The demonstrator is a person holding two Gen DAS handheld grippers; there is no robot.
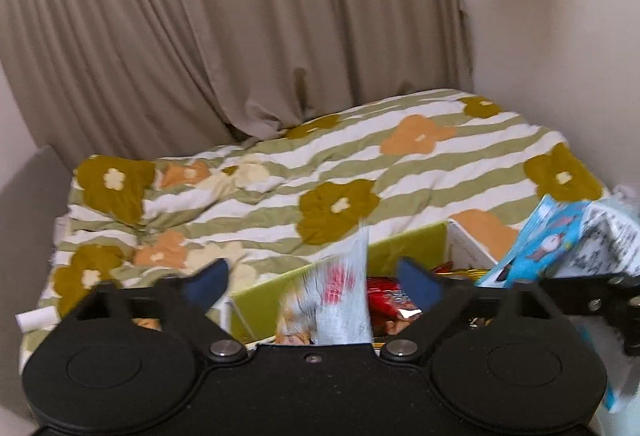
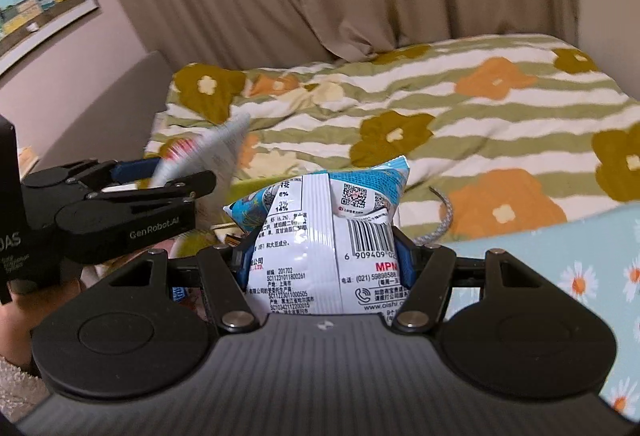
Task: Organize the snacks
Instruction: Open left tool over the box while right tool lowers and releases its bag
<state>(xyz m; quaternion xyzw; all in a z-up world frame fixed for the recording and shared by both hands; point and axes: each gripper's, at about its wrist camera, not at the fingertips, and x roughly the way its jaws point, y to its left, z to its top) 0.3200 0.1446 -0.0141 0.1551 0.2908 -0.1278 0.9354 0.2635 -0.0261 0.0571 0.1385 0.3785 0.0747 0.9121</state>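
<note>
left claw: black two-finger left gripper with blue pads, jaws spread, gripping nothing; a blurred pale foil snack pouch sits loose between them, lower centre of the left wrist frame.
right claw: right gripper clenched on a white-and-blue crinkly snack bag, barcode side up.
target: green open-top cardboard box, directly under and ahead of the left claw, already holding red packets.
key relation: the box lies left of the right claw in its frame, so the held bag has to travel leftward.
bag axis: upright, long axis along the fingers.
nearer: left hand.
</note>
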